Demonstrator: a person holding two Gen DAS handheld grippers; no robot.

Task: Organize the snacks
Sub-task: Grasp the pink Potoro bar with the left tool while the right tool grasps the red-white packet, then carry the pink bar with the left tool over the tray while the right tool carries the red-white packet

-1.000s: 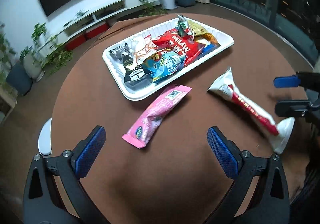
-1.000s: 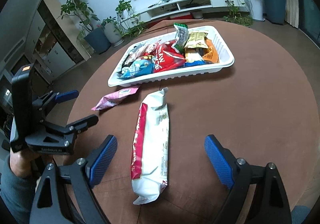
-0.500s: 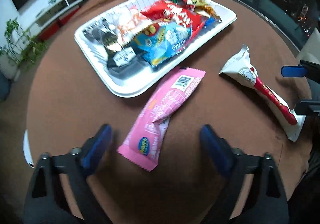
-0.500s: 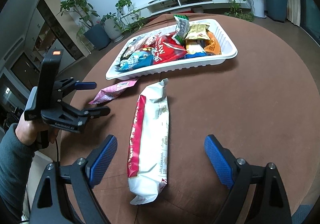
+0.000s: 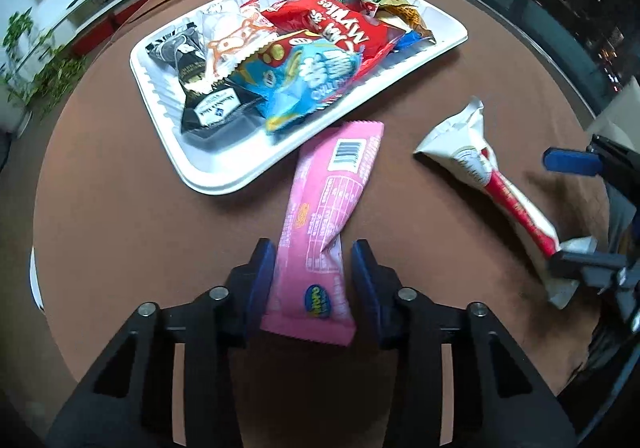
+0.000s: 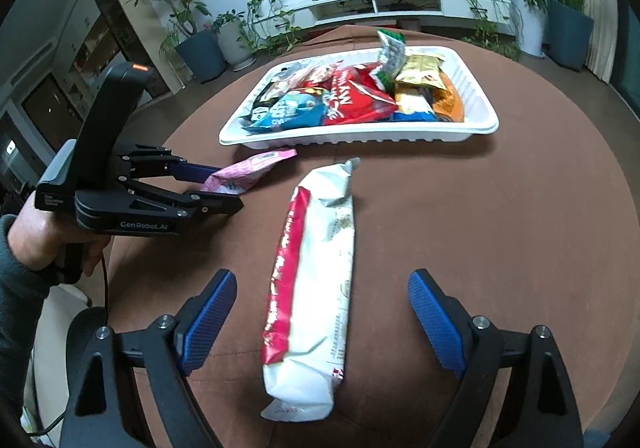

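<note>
The left hand-held gripper (image 5: 312, 280), its jaws just closing, pinches the pink snack packet (image 5: 324, 224) lying on the counter (image 5: 120, 232) at the white tray's (image 5: 208, 183) 6 o'clock; the right hand-held gripper (image 6: 320, 324) stays spread; the squeeze should finish before lifting

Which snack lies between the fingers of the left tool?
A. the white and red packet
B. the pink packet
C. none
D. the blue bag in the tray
B: the pink packet sits between the left tool fingers, which have just been closing.
</note>
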